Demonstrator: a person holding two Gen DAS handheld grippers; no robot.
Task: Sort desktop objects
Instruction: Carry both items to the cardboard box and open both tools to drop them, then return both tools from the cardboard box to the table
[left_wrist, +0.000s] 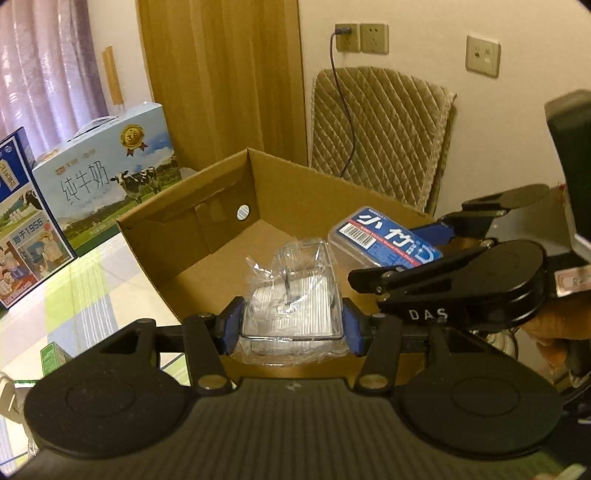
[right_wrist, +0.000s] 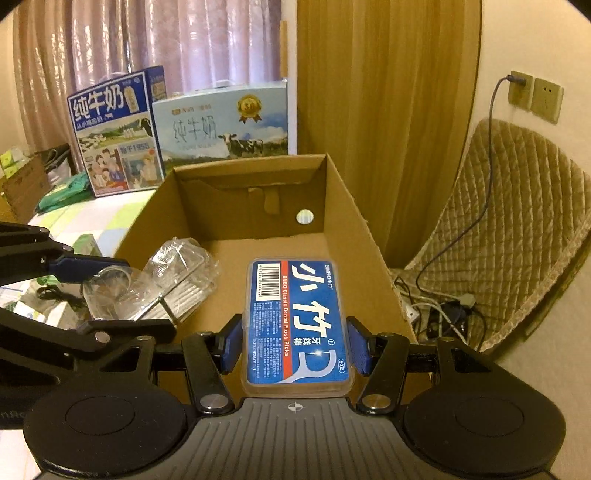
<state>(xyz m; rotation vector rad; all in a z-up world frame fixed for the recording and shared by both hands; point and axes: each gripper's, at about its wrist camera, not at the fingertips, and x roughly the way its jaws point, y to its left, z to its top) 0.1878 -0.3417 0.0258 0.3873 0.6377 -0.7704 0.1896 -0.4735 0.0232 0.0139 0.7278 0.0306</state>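
Observation:
My left gripper (left_wrist: 291, 326) is shut on a clear plastic box (left_wrist: 291, 302) wrapped in crinkled film, held over the near edge of an open cardboard box (left_wrist: 221, 188). My right gripper (right_wrist: 295, 345) is shut on a blue dental floss pick case (right_wrist: 297, 325) with white characters, also held above the cardboard box (right_wrist: 332, 199). In the left wrist view the floss case (left_wrist: 384, 236) hangs to the right with the right gripper's black arms behind it. In the right wrist view the clear plastic box (right_wrist: 166, 284) sits at the left between the left gripper's blue pads.
Two milk cartons (right_wrist: 114, 129) (right_wrist: 221, 122) stand behind the cardboard box. A quilted chair (left_wrist: 380, 129) and wall sockets (left_wrist: 362, 37) with a cable are at the right. Small items lie on the checked tablecloth (left_wrist: 74, 295) at left. A hand (left_wrist: 554, 328) holds the right gripper.

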